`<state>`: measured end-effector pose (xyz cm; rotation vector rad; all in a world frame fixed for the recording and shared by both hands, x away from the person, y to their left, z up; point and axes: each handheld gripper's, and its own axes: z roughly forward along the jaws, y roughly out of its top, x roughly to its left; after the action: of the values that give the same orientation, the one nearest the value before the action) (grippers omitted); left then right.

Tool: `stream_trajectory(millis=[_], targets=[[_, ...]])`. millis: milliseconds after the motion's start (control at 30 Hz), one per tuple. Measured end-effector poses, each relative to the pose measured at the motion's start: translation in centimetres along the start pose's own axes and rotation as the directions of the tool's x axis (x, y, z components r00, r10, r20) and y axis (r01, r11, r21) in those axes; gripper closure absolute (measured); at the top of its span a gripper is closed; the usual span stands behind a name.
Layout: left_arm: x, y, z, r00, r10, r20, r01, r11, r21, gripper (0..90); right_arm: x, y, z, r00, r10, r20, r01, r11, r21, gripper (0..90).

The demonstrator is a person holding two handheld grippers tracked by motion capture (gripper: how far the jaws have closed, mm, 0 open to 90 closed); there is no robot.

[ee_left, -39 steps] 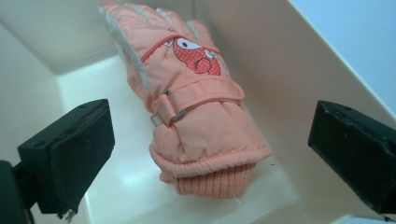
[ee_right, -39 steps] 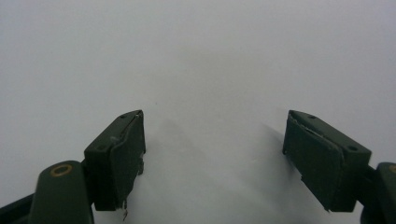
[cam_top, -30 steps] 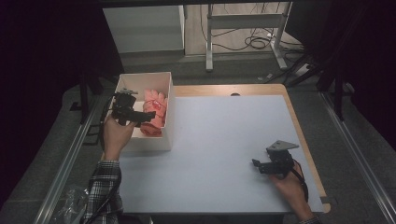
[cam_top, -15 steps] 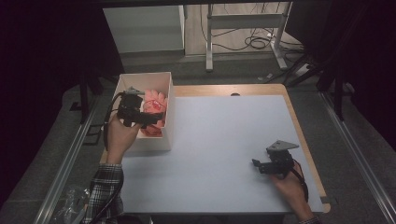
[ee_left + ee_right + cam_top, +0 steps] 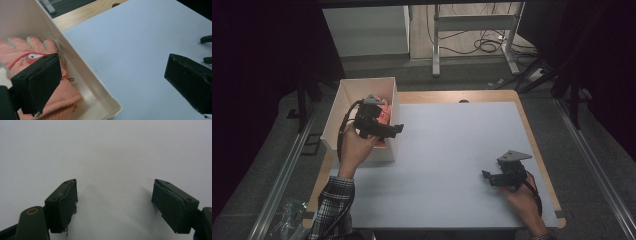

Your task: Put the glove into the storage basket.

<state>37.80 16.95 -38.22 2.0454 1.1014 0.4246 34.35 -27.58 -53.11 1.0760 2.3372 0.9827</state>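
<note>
High view: the left gripper (image 5: 384, 131) hangs over the white box (image 5: 343, 100) at the worktop's (image 5: 452, 150) left edge; the right gripper (image 5: 494, 177) rests well apart, near right.

Left gripper view: fingers (image 5: 37, 85) spread, straddling the box wall; the pink glove (image 5: 60, 97) lies inside, beneath the left finger, long axis along the wall. This hand is nearer.

Right gripper view: fingers (image 5: 62, 202) spread, empty.

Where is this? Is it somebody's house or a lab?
Probably a lab or workshop, not a house. A person works with a black left gripper at a plain table set among dark curtains, with loose cables on the floor and metal rails beside it.
</note>
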Motion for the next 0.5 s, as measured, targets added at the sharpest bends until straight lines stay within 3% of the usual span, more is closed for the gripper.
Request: stream_trajectory(millis=[500], targets=[[-3.9,1.0,2.8,0.9936,0.060,0.096,-0.059,0.9982,-0.007,1.3,0.0,0.0,0.0,1.0000,-0.001,0.000,0.001,1.000,0.002,21.0]])
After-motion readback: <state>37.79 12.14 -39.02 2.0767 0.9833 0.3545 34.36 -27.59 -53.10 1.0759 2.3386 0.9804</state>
